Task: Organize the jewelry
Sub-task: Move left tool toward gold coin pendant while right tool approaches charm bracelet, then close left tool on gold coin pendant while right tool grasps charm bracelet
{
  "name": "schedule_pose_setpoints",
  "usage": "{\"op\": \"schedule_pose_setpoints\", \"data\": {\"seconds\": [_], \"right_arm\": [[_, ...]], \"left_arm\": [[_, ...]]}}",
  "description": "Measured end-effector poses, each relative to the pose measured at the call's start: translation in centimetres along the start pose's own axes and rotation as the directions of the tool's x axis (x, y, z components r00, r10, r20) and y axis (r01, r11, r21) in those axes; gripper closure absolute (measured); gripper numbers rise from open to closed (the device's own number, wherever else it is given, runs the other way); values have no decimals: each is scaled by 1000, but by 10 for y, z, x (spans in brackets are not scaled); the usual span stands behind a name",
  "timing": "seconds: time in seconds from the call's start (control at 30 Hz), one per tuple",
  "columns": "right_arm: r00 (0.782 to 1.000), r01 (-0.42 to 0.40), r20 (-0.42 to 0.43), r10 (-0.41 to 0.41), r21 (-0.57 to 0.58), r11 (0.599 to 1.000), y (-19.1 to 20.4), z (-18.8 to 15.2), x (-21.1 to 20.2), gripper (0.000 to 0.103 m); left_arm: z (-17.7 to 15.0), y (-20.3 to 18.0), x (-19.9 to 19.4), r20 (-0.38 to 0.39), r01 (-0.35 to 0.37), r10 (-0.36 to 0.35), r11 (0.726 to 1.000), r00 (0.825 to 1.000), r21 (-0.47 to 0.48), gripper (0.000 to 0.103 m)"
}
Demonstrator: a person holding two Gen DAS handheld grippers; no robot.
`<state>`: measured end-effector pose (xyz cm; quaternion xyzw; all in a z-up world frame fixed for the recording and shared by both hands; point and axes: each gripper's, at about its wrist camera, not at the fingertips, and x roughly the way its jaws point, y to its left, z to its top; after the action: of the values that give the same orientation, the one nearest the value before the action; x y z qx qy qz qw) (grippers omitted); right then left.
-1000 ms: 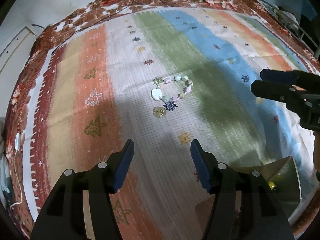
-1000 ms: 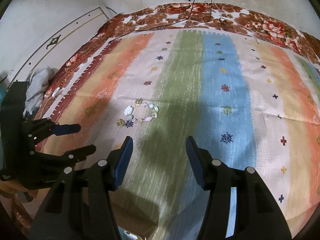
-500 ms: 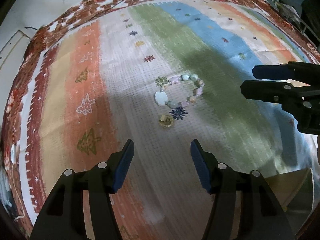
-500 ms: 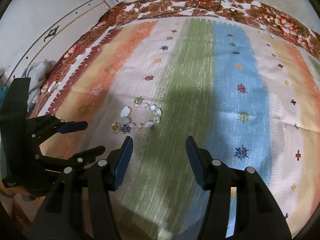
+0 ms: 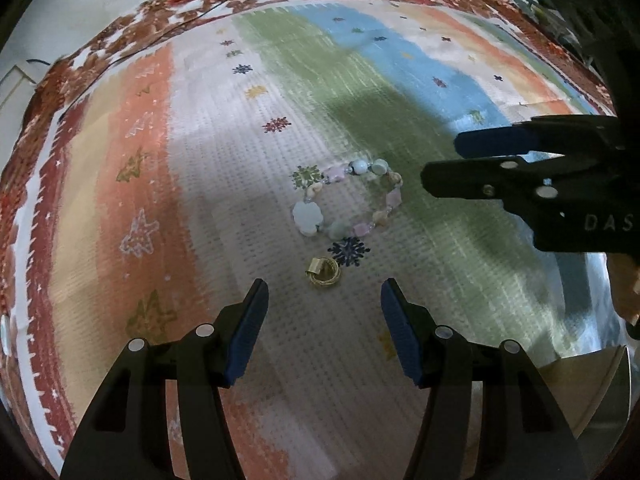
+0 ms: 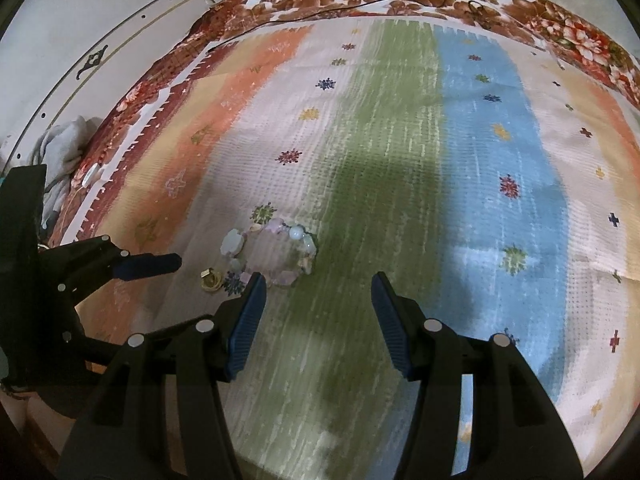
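A: Left wrist view first — what's hard to read?
B: The corner of a tan box (image 5: 576, 384) at lower right is cut off. The left gripper (image 5: 322, 304) is spread wide and empty; the gold ring (image 5: 325, 273) lies on the striped cloth (image 5: 200, 184) just ahead, the bead bracelet (image 5: 346, 200) beyond it.

A: And the right wrist view?
B: Only here a grey garment (image 6: 60, 148) shows. The right gripper (image 6: 316, 300) gapes, empty; its left finger overlaps the bracelet's (image 6: 272, 252) near edge.
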<state>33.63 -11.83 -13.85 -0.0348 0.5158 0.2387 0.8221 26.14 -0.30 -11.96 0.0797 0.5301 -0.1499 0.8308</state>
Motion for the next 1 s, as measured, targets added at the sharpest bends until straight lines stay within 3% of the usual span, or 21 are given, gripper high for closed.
{"op": "schedule_pose_setpoints", "data": {"seconds": [0.27,0.4,0.47,1.0], "right_arm": [[1000,9,-22,-9,-12,1000,2,8,15,47],[999,9,-34,-10,-11,1000,0,12,24,47],[999,9,-39,-9,-13,1000,0,13,27,47],[993,67,-94,-75,-85,994,9,27,53,46]], "left_arm": [[0,5,10,22,42,-43,999,999,18,45],[-1,2,11,20,42,-43,998,999,50,59],[0,3,11,17,55,-56,998,998,44,61],[0,1,14,17,60,-61,996,998,63,67]]}}
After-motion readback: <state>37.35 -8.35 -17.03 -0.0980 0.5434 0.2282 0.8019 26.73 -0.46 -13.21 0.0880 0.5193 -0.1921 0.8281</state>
